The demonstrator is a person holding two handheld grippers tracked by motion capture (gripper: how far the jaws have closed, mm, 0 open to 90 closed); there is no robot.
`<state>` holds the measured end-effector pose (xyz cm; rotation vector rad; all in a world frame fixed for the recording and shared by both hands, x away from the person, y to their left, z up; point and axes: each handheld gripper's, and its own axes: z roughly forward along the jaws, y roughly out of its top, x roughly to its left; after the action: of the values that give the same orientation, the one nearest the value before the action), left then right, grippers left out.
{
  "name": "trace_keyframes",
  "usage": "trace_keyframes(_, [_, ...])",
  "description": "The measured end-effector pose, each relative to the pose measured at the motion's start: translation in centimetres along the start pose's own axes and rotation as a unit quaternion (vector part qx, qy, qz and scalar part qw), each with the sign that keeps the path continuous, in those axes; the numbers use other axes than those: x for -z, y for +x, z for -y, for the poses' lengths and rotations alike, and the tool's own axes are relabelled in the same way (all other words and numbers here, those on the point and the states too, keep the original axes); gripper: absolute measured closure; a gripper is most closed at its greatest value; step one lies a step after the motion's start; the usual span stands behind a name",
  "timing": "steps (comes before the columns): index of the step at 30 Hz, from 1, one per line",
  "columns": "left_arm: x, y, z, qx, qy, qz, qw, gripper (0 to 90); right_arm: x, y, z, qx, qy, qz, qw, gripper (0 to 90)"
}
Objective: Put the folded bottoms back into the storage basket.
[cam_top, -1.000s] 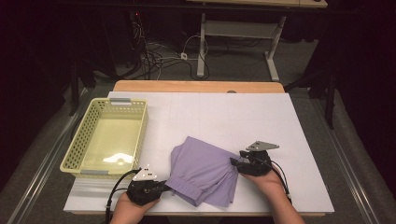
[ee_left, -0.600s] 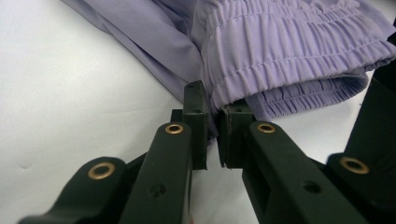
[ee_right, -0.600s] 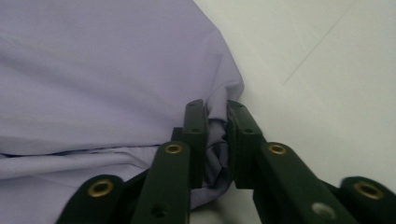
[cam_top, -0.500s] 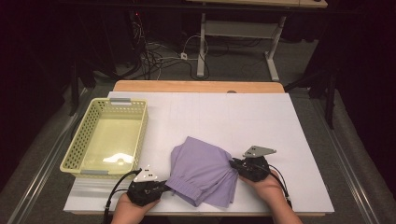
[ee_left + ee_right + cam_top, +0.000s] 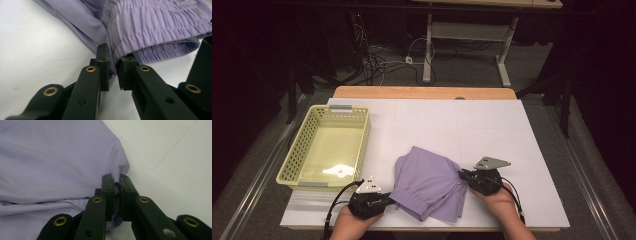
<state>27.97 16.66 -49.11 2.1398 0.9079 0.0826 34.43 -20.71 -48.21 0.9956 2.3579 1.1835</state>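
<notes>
A purple garment (image 5: 429, 182) with an elastic waistband lies crumpled near the front of the white table. My left gripper (image 5: 387, 200) is at its near-left corner. In the left gripper view the pads pinch the gathered waistband (image 5: 155, 25) between them at the left gripper (image 5: 114, 67); the jaws have just eased open slightly with the cloth still between them. My right gripper (image 5: 463, 176) is at the garment's right edge. In the right gripper view the right gripper (image 5: 117, 192) is shut on a fold of the smooth purple cloth (image 5: 50, 157).
A pale yellow mesh basket (image 5: 362, 145) stands at the left of the table. The white table surface (image 5: 462, 125) stretches behind and to the right of the garment. Cables and desk legs show on the dark floor beyond the far edge.
The right gripper has shifted slightly toward the garment and the near edge, and the cloth's right edge now bunches at its tips. The left hand has stayed put.
</notes>
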Motion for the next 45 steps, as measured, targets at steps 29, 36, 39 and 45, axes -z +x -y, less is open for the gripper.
trace_keyframes(29, [-0.4,-2.6,-7.8,-0.084,0.224,-0.066,0.9688,81.8,3.0,0.7,-1.2,0.014,-0.069,-0.018,0.9974,85.7])
trace_keyframes(36, [0.5,-1.9,-8.4,-0.065,0.238,-0.069,0.9667,81.8,2.1,1.7,-2.6,0.032,-0.069,-0.023,0.9968,85.8])
trace_keyframes(39, [1.2,-1.5,-8.3,-0.060,0.244,-0.074,0.9651,81.8,1.3,1.8,-3.1,0.036,-0.072,-0.028,0.9964,85.8])
trace_keyframes(45, [2.3,-0.6,-8.0,-0.044,0.253,-0.086,0.9626,81.7,-0.9,1.8,-3.5,0.022,-0.062,-0.036,0.9972,85.6])
